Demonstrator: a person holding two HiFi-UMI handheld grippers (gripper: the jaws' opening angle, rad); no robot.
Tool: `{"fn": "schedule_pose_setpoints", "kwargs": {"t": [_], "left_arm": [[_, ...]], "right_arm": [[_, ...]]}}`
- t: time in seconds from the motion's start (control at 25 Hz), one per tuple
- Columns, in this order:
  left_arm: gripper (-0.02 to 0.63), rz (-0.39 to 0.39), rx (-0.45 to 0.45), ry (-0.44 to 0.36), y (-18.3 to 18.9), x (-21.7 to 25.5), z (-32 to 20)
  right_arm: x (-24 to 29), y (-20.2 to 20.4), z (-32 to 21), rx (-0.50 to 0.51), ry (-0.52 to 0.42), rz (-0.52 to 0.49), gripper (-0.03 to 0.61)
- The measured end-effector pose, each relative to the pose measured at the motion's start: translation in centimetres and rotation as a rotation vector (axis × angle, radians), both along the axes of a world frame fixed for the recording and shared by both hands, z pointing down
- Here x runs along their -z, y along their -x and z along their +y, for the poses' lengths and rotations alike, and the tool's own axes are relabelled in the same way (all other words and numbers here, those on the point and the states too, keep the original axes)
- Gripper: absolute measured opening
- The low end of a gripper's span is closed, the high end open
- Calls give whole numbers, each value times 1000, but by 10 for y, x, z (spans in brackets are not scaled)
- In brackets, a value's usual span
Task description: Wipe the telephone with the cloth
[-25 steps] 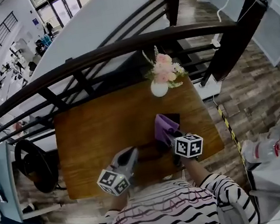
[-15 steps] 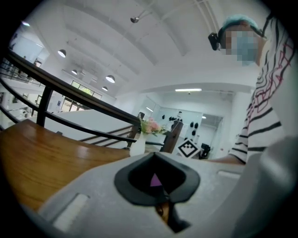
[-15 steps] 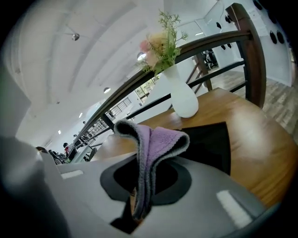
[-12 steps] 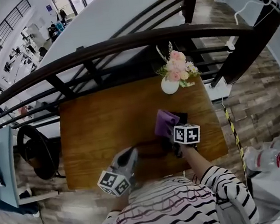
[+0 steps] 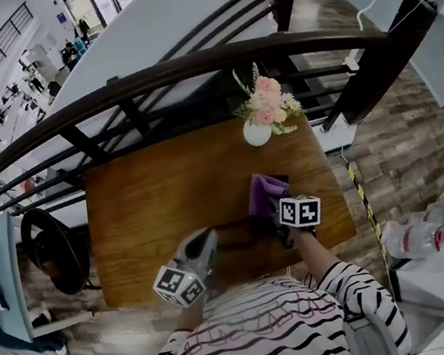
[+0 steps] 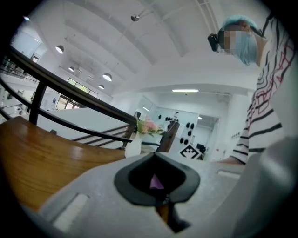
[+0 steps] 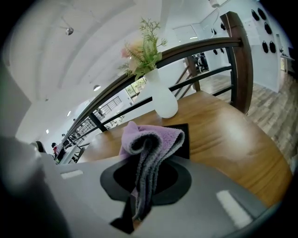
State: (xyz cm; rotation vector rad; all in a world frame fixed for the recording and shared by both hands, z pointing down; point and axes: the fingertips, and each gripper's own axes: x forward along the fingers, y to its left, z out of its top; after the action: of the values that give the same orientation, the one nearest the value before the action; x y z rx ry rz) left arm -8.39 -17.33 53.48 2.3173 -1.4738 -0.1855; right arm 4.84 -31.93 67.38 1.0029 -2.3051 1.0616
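A black telephone lies flat on the wooden table, mostly covered by a purple cloth. In the right gripper view the telephone shows just behind the cloth. My right gripper is shut on the cloth and rests it on the telephone; the cloth hangs folded out of the jaws of the right gripper. My left gripper sits at the table's near edge, left of the telephone, pointing at a dark strip beside it. Seen along its own jaws, the left gripper is shut with nothing visible in it.
A white vase of pink flowers stands at the table's far right edge, just beyond the telephone. A dark curved railing runs behind the table. Bare wood spreads over the table's left half.
The right gripper and cloth have slid slightly left and back across the telephone. The left gripper has stayed put. The head camera has swayed.
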Motion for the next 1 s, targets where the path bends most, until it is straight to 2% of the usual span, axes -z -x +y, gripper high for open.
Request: {"fn": "schedule_pose_setpoints", "kwargs": {"t": [0.6,0.8,1.0], "left_arm": [[0,11,-121,-12,-23,5,-8],[0,16,-149,-13,-25,9,-4],[0,14,-158,-11,-16,8,8]], "right_arm": [[-4,-105,-2,-260,3,65,35],[18,-99,6,-290,-44,4,35],[46,-56,36,-219,-102,-107,35]]}}
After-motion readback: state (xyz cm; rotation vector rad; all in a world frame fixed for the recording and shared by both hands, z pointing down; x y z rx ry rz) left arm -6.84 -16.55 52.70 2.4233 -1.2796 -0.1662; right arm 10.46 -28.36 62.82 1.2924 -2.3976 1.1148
